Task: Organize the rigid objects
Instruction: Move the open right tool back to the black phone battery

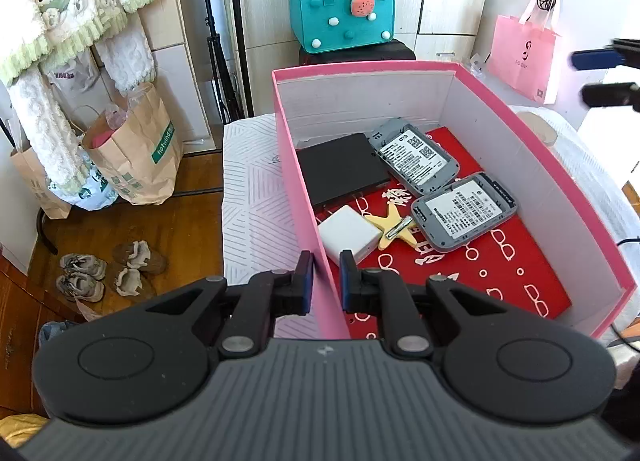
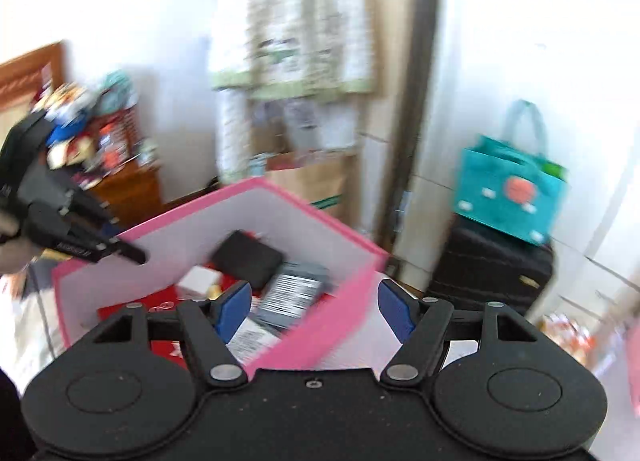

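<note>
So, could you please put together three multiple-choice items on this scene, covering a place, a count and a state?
1. Where does the yellow star lie?
A. On the black case
B. In the pink box, between the white adapter and a grey device
C. Outside the box

2. How many grey labelled devices are in the box?
A. One
B. Two
C. Four

3. How is the right gripper?
A. Open, holding nothing
B. Shut on the star
C. Shut on the adapter

Answers:
1 B: the yellow star sits in the pink box, between the white adapter and a grey device.
2 B: a second one lies behind the first.
3 A: the right gripper has its jaws wide apart.
</note>
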Available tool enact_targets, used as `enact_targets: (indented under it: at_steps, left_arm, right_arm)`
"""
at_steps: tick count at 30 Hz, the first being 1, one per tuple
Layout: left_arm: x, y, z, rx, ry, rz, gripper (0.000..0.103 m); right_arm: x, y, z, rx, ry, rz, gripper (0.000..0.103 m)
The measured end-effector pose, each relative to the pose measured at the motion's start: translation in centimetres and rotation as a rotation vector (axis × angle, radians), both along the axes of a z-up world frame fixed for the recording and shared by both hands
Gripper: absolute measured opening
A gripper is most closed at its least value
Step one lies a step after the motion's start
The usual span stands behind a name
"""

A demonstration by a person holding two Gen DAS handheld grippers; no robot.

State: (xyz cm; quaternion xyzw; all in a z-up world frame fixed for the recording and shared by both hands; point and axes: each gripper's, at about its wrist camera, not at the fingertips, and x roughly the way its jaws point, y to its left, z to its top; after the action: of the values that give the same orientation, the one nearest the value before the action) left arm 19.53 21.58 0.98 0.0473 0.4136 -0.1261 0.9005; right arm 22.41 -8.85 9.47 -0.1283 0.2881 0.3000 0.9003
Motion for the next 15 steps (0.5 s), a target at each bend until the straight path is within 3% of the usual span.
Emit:
enact_targets:
  at_steps: [7, 13, 15]
  left_arm:
    - [0.1, -0.6, 0.1, 0.037, 0.002, 0.006, 0.012]
    - [0.1, -0.9, -0.1, 0.043, 0.003, 0.025, 0.012]
    - [0.1, -1.0, -0.1, 0.046, 0.003, 0.030, 0.012]
  right_arm:
    - [-2.1, -5.1, -0.4, -0.004, 0.101, -0.087, 0.075]
    - [-3.0, -7.9, -3.6, 0.014, 0.116, -0.135, 0.075]
    - [-3.2, -8.5, -5.5, 0.028, 0.064, -0.156, 0.075]
